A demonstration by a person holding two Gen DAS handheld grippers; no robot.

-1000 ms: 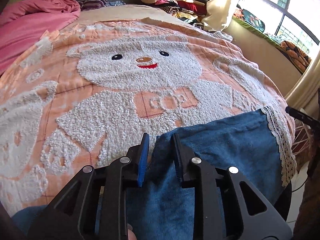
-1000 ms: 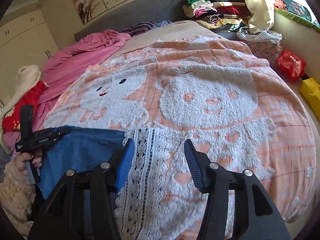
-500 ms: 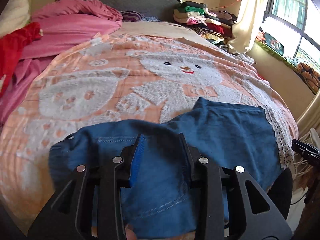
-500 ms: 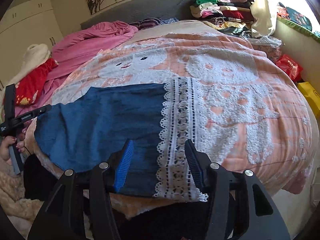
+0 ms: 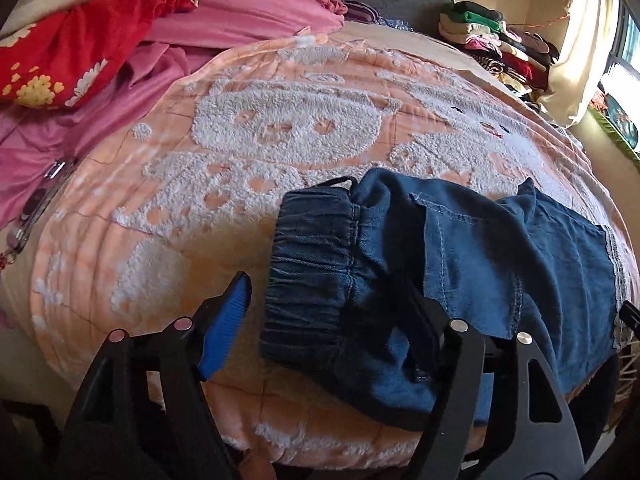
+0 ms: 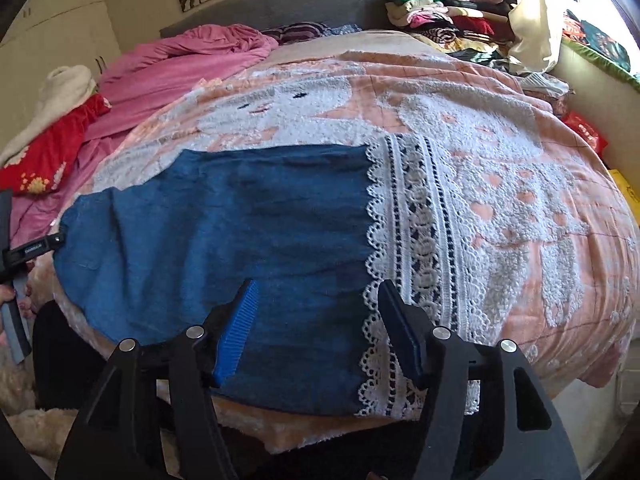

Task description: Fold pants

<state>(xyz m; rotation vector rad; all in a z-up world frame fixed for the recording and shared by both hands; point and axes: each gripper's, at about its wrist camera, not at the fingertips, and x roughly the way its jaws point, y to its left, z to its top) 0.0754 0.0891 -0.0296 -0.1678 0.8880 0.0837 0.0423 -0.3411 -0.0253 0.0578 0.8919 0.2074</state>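
Observation:
Blue denim pants (image 5: 472,256) lie flat across the near edge of the bed. Their gathered elastic waistband (image 5: 312,272) is at the left end and a white lace hem (image 6: 416,240) at the right end. My left gripper (image 5: 332,312) is open, its jaws wide on either side of the waistband, holding nothing. My right gripper (image 6: 316,316) is open just above the leg (image 6: 240,224) near the lace, holding nothing. The left gripper also shows at the left edge of the right wrist view (image 6: 28,252).
The bed carries a peach blanket with white fleecy bears (image 5: 280,128). A pink quilt (image 6: 184,64) and a red floral garment (image 5: 68,60) lie at the left. Folded clothes (image 6: 440,12) are stacked at the far right by the curtain.
The pants went from held up to spread flat on the bed. My left gripper let go of the fabric and opened wide at the waistband. My right gripper drew back toward the lace hem.

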